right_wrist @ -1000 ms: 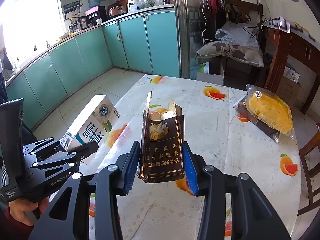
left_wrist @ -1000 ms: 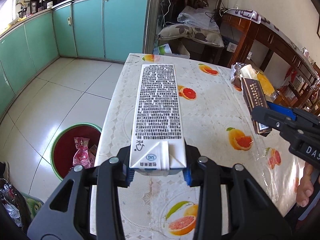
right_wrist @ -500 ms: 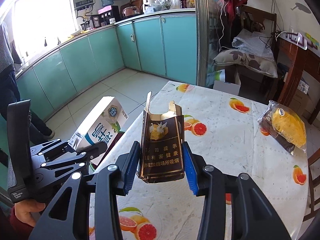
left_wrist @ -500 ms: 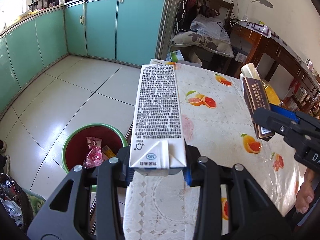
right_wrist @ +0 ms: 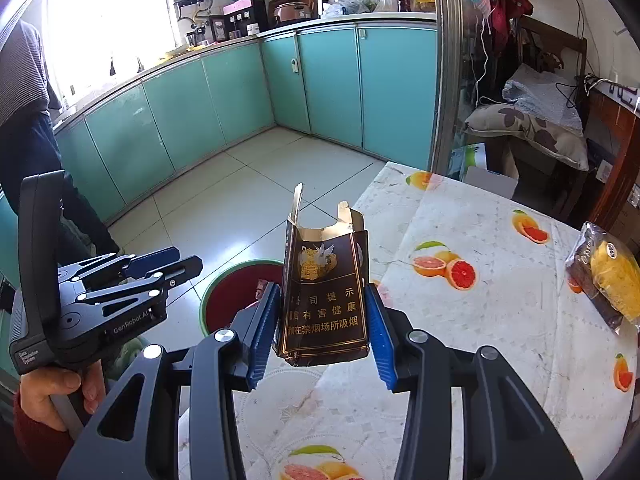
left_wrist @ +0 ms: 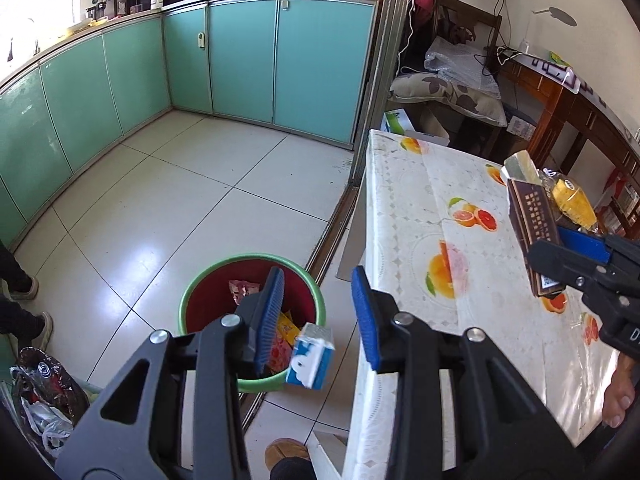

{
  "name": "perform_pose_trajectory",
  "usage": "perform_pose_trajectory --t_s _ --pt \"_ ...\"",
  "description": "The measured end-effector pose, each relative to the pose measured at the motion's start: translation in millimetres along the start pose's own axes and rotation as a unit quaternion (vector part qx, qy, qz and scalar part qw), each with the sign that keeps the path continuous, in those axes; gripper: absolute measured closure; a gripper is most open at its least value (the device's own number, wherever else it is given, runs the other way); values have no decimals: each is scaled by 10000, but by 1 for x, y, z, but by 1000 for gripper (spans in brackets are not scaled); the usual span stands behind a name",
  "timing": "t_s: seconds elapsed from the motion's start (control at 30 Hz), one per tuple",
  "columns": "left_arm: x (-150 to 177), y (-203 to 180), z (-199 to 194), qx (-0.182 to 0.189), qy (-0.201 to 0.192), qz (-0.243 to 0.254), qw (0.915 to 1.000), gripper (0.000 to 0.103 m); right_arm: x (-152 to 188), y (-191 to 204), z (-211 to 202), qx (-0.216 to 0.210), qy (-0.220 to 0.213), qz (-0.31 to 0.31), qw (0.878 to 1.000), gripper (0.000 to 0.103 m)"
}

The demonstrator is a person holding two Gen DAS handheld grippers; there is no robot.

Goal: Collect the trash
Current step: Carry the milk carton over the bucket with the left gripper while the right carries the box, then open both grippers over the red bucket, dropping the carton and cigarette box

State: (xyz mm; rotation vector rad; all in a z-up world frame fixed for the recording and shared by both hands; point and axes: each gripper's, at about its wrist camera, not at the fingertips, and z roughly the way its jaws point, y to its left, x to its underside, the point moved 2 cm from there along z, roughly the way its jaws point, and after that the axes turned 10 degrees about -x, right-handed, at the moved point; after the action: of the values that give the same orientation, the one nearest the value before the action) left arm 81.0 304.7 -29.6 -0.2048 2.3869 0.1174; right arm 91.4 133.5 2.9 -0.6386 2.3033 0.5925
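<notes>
While the left gripper (left_wrist: 316, 316) hangs with its blue pads spread wide and nothing between them, a small blue-and-white carton (left_wrist: 310, 356) shows just below the gap, at the near rim of the green-rimmed bin (left_wrist: 252, 264) on the floor; whether it is in the air or resting on the rim I cannot tell. From the left wrist view the bin sits at about 7 o'clock from the table (left_wrist: 440, 208), beside its edge, with a few bright wrappers inside.

The right gripper (right_wrist: 320, 320) is closed on an empty cigarette pack (right_wrist: 324, 300), pads pressing its two narrow sides low on the body, the torn lid flap standing up at 12 o'clock. The pack is held above the table's near edge, with the bin at roughly 10 o'clock beyond it.

That pack is likely very light thin card, hollow and easy to crush, so a grip low across the narrow sides seems right. It should drop cleanly once carried over the bin. A bagged yellow sponge (right_wrist: 612, 280) lies on the table at 3 o'clock.
</notes>
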Motion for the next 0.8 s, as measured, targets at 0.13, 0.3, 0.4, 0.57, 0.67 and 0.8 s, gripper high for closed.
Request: perform_pose_trajectory --t_s 0.13,0.3,0.4,0.57,0.67,0.8 --pt "-7 22 17 -213 134 -122 9996 90 -8 8 24 -446 191 148 9987 62" --pt "-3 38 22 -448 138 -278 9985 90 -18 27 73 -850 577 121 9946 62" --pt "3 44 25 -582 173 -304 9977 90 -18 34 106 -991 847 205 9913 62" --pt "12 50 32 -679 258 -286 9969 90 -16 40 148 -1128 1200 260 9860 62" --pt "13 52 35 -672 275 -321 9968 90 -15 40 164 -1085 1282 268 9854 61" --pt "8 53 36 -685 203 -369 9968 90 -17 36 173 -1010 1221 309 9869 50"
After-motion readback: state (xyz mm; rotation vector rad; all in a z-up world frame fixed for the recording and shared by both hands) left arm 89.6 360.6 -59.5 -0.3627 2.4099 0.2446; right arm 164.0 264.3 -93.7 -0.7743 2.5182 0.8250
